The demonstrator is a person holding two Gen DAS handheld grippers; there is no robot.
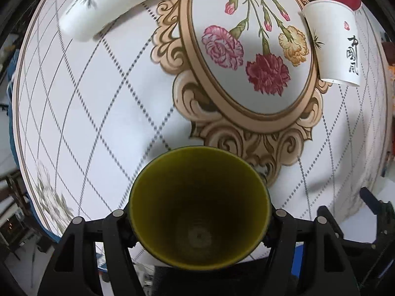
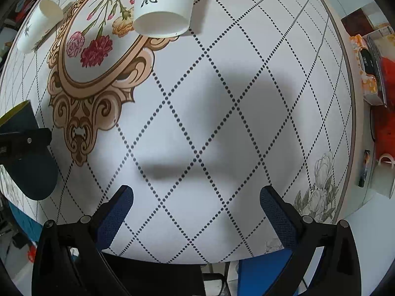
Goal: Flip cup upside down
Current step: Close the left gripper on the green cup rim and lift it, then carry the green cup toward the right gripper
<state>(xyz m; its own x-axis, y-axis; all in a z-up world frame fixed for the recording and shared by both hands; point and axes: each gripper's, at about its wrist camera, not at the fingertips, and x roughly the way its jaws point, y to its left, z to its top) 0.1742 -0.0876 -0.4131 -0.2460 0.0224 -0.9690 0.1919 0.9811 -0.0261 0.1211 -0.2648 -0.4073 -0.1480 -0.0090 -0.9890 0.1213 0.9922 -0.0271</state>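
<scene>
While the left gripper (image 1: pixel 200 224) clamps its jaws on the green cup (image 1: pixel 199 209), mouth facing forward above the worktop (image 1: pixel 98 123), turning it could loosen that hold; the right gripper (image 2: pixel 196 206) hangs open.

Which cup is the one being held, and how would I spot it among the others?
Find the flower medallion printed on the round table. Nearer than it, the left gripper clamps the cup. It is dark with a yellow-green inside; the others are white paper.
</scene>
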